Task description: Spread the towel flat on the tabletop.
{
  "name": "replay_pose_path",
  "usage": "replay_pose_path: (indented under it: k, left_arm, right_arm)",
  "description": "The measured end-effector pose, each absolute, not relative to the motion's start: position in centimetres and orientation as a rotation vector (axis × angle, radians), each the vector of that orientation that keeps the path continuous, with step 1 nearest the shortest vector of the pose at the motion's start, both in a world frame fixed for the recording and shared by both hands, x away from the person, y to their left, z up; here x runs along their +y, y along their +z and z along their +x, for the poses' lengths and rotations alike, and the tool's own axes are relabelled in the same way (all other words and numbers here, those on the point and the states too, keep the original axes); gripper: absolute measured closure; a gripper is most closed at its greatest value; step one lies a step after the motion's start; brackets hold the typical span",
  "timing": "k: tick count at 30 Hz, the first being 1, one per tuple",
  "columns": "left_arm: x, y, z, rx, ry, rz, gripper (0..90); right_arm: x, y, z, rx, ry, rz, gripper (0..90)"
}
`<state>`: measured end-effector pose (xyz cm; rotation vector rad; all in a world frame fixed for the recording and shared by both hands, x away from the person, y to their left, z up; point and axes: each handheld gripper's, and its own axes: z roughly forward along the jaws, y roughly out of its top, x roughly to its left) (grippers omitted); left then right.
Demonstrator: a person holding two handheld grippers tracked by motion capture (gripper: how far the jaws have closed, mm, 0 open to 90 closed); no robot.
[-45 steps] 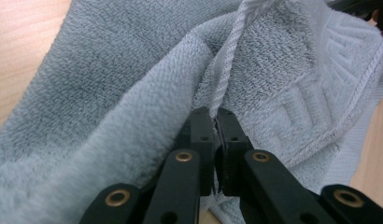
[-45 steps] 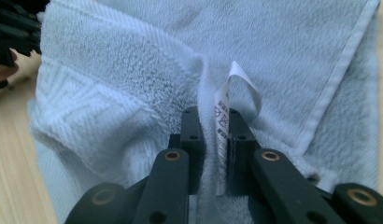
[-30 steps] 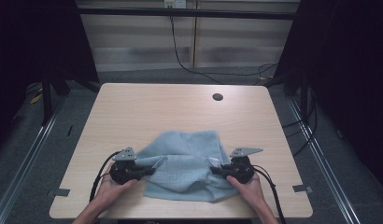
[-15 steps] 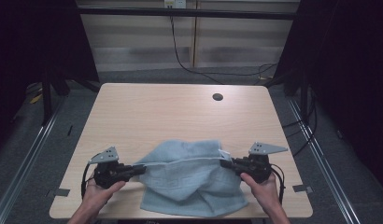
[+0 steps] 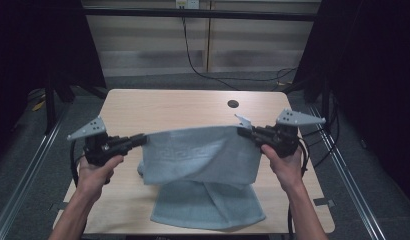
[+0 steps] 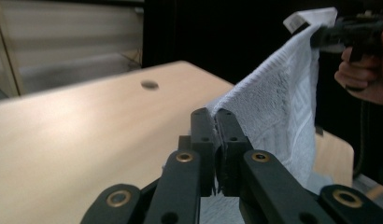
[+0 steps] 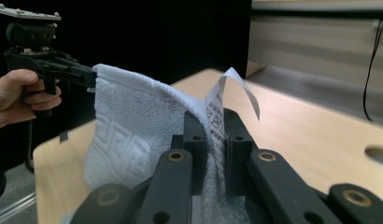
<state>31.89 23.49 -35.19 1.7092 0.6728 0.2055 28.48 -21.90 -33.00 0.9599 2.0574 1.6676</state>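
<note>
High view: the left gripper (image 5: pixel 141 140) and right gripper (image 5: pixel 243 131) each clamp a top corner of the towel (image 5: pixel 203 160), stretched mid-frame, its lower part on the table (image 5: pixel 158 105). Keep both hands level and the edge taut.

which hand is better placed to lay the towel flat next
Neither alone, slight edge right: the left gripper and right gripper each clamp a top corner of the towel, stretched level above the table; the right sits farther forward.
</note>
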Motion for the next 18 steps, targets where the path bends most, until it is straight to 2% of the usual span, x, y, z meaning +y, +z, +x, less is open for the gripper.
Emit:
replay_pose_path:
  k: [5,7,9,11,12,13,15,18]
  left_arm:
    - [23.1,-32.5,36.2,0.728,0.250,1.684,87.7]
    - [22.6,-32.5,38.1,0.776,0.224,1.674,87.6]
    - [21.8,-32.7,40.9,0.831,0.310,1.727,87.1]
    - [22.0,-33.4,43.3,0.942,0.312,1.702,77.9]
    - [22.1,-33.8,43.8,0.960,0.311,1.692,75.3]
    - [22.2,-34.3,44.2,0.989,0.311,1.687,72.6]
    - [22.5,-35.0,44.0,0.977,0.313,1.682,67.6]
    - [22.8,-36.1,43.5,0.967,0.296,1.702,68.3]
  right_arm:
    - [-21.8,-31.1,32.1,2.038,1.657,0.970,82.9]
    - [-21.8,-30.9,34.2,2.036,1.626,1.001,82.9]
    - [-21.9,-31.1,36.7,2.046,1.593,1.049,81.8]
    - [-22.0,-31.7,39.4,2.074,1.537,1.116,71.5]
    - [-22.0,-32.2,40.6,2.056,1.429,1.179,60.4]
    - [-22.1,-32.6,41.3,2.054,1.381,1.214,53.2]
    - [-22.8,-33.6,42.0,2.022,1.387,1.293,50.2]
    - [-23.5,-34.7,41.7,1.990,1.466,1.314,47.7]
